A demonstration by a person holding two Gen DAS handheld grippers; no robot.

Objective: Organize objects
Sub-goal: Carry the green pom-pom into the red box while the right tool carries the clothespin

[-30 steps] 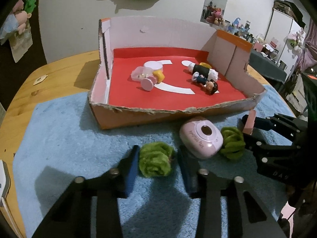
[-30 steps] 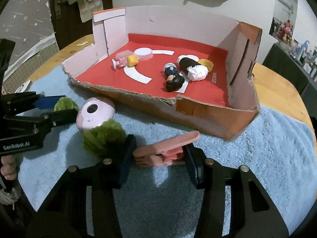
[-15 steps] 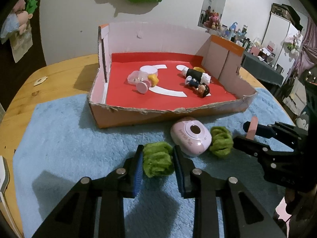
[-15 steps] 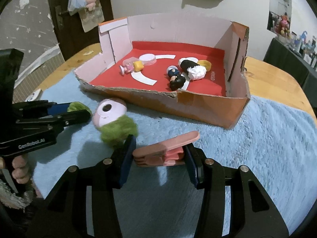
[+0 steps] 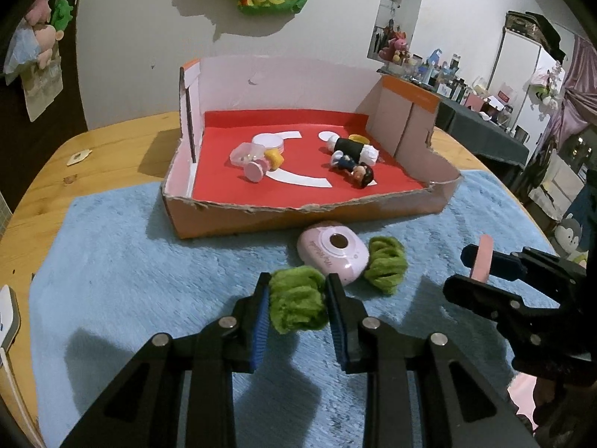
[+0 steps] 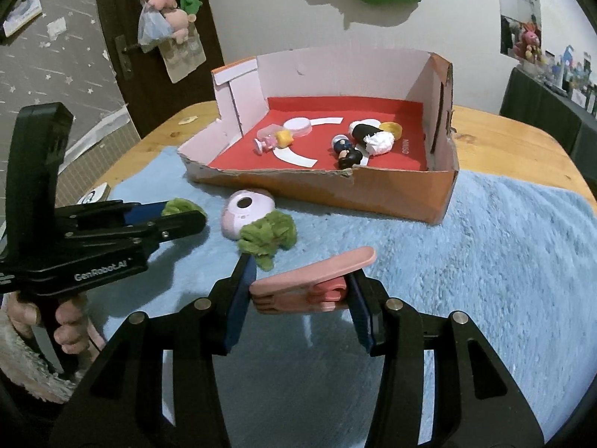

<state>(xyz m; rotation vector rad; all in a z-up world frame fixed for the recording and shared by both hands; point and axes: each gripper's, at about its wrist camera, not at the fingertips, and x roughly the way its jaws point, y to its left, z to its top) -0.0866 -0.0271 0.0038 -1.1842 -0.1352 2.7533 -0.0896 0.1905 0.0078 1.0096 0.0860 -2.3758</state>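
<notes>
A fuzzy green pom-pom [image 5: 296,308] sits squeezed between the blue-padded jaws of your left gripper [image 5: 297,308], lifted just above the blue fleece mat [image 5: 112,268]; a second ago those jaws stood wide on either side of it as it lay on the mat. Your right gripper [image 6: 298,291] has its jaws clamped on a smooth pink plastic clip [image 6: 311,278], held crosswise, its long flat tongue pointing up to the right, much as it was a second ago. Just beyond the left jaws, a rounded, glossy pink case [image 5: 333,253] with a dark circular window rests on the mat, touching a second shaggy green pom-pom [image 5: 386,264] on its right. Behind them stands the torn-edged cardboard box [image 5: 298,220], its floor lined in red, holding small figurines [image 5: 354,158], a yellow-and-pink toy [image 5: 261,158] and white paper strips. The mat covers a wooden counter [image 5: 123,142].
</notes>
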